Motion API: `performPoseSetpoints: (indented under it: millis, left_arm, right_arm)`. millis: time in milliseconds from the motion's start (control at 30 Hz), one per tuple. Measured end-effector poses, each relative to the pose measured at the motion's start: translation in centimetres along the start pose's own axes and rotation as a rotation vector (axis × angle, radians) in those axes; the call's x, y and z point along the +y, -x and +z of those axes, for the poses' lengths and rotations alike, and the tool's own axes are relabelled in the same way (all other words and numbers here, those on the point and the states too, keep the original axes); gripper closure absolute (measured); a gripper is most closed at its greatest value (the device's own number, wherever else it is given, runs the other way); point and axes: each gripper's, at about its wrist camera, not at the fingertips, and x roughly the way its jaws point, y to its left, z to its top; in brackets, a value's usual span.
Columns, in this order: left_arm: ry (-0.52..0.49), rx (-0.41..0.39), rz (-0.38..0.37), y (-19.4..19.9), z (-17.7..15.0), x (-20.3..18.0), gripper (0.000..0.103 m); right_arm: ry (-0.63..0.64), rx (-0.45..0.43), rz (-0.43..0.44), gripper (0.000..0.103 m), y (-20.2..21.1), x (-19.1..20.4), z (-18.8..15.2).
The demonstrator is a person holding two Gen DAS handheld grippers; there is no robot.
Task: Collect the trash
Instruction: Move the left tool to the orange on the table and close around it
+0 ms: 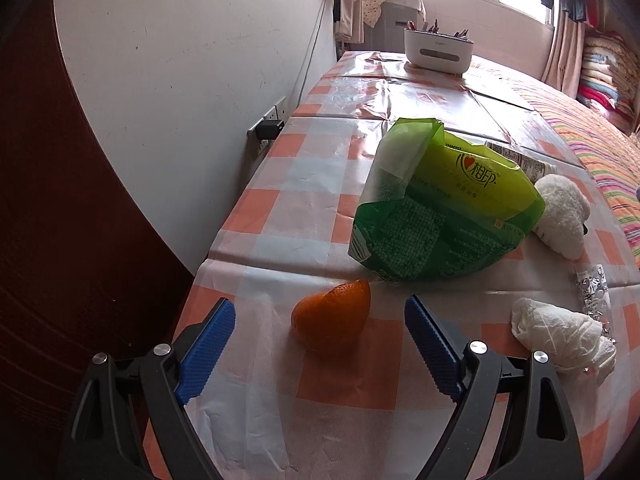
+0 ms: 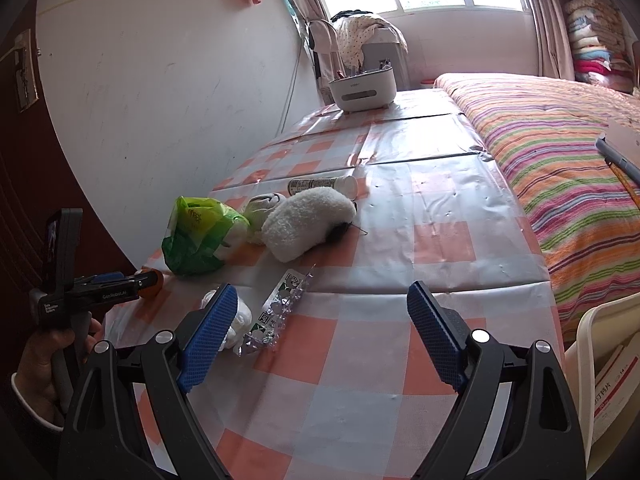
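Much of the trash shows only in part: in the right wrist view the orange peel (image 2: 157, 282) sits almost wholly behind the left gripper (image 2: 120, 280), and the crumpled white tissue (image 2: 240, 318) hides partly behind a blue pad of the right gripper (image 2: 318, 322). The print on the green plastic wrapper (image 1: 444, 208) is too small to read, and the bottle (image 1: 520, 162) lying behind it is half covered. A white box (image 2: 608, 380) at the right edge is cut off by the frame. Counted on the checked tablecloth (image 1: 280, 208): 1 peel (image 1: 332, 320), 1 green wrapper, 1 tissue wad (image 1: 560, 334), 1 empty blister pack (image 2: 280, 308), 1 white plush toy (image 2: 308, 222), 1 bottle and 1 white organizer (image 2: 362, 88) at the far end. The left gripper (image 1: 320, 330) stands released with its 2 blue pads wide — the peel lies between them, touching neither. The right gripper is likewise spread wide and grasps nothing; the blister pack lies just beside its left pad. A hand (image 2: 52, 356) holds the left gripper's handle.
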Motion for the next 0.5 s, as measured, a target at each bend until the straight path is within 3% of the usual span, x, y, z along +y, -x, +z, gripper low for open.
performPoseSetpoints:
  millis: [67, 100, 133, 233, 500]
  left_arm:
    - [0.012, 0.005, -0.004, -0.4, 0.1, 0.3, 0.020]
    - [0.019, 0.010, -0.014, -0.5, 0.1, 0.4, 0.028]
    - [0.026, 0.018, -0.022, -0.8, 0.2, 0.6, 0.042]
    - [0.044, 0.061, -0.052, -1.6, -0.1, 0.9, 0.066]
    - [0.084, 0.035, -0.062, -0.8, -0.5, 1.1, 0.074]
  right_arm:
    - [0.000, 0.004, 0.002, 0.017, -0.1, 0.0, 0.0]
    - [-0.002, 0.005, 0.002, 0.017, -0.3, 0.0, 0.1]
    - [-0.002, 0.008, 0.002, 0.017, -0.4, 0.0, 0.1]
    - [-0.002, 0.019, 0.003, 0.017, -0.9, 0.0, 0.2]
    - [-0.020, 0.077, 0.026, 0.021, -3.2, 0.1, 0.9]
